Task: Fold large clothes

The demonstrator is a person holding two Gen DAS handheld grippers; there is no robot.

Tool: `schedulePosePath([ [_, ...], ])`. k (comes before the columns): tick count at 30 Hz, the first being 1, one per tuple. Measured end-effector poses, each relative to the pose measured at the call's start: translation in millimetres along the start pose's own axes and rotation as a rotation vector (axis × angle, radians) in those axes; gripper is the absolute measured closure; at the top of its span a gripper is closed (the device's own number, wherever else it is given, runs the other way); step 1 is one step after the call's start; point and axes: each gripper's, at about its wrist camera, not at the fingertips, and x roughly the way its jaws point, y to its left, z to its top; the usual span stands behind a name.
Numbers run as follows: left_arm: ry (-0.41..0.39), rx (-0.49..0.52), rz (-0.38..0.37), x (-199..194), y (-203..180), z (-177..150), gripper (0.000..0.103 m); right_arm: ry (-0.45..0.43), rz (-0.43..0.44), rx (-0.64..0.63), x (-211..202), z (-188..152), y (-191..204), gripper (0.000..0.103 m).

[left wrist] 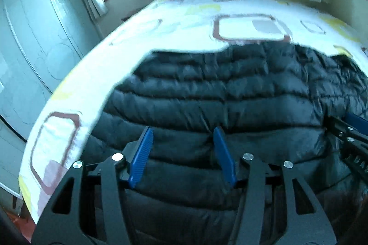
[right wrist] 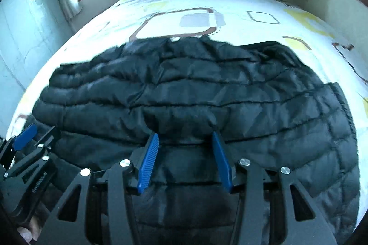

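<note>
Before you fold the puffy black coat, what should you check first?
1. Black puffy coat lies spread on the bed: ok.
2. Left gripper open, coat fabric between its fingers, not pinched: ok.
3. Right gripper open, a raised fold of coat between its fingers: ok.
4. Both grippers near the coat's close edge: ok.
5. Bedspread beyond the coat free for the fold: ok.
6. Sleeves tucked flat: cannot tell.

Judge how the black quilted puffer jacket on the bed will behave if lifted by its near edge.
The black quilted puffer jacket probably drapes limply, since it lies in soft wrinkles. Its puffy channels suggest it is light for its bulk. The shiny shell may slip between the blue pads.
</note>
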Motion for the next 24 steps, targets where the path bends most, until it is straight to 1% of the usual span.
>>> schedulePosePath([
  [1,-0.017,0.010,0.023,-1,1,0,0.048,0.004,-0.023,-0.013,-1,0,0,0.055],
  [2,-0.017,0.022,0.039,1,1,0,0.048,0.008,-0.046,-0.028,1,-2,0,0.055],
  [3,0.004,0.034,0.047,9,0,-3,0.048,0.014,-0.058,-0.045,5,-5,1,0.055],
  [5,0.048,0.024,0.032,23,0,-9,0.048,0.005,-0.100,-0.108,14,-12,9,0.054],
  [7,0.027,0.031,0.049,19,-3,-9,0.048,-0.008,-0.130,-0.128,6,-10,15,0.054],
  [9,0.008,0.040,0.059,12,-3,-9,0.048,-0.025,-0.133,-0.129,-2,-8,18,0.054],
  [11,0.016,0.026,0.050,14,-1,-10,0.047,-0.047,-0.158,-0.163,-7,-8,26,0.054],
  [14,0.025,0.008,0.040,19,0,-13,0.047,-0.019,-0.174,-0.187,11,-16,28,0.054],
  [16,0.019,0.012,0.047,21,-2,-13,0.046,-0.051,-0.182,-0.188,17,-22,28,0.054],
  [19,0.006,0.021,0.064,23,-7,-15,0.046,-0.075,-0.212,-0.209,18,-27,33,0.054],
  [24,-0.003,0.025,0.076,23,-11,-19,0.046,-0.087,-0.201,-0.196,16,-30,31,0.054],
])
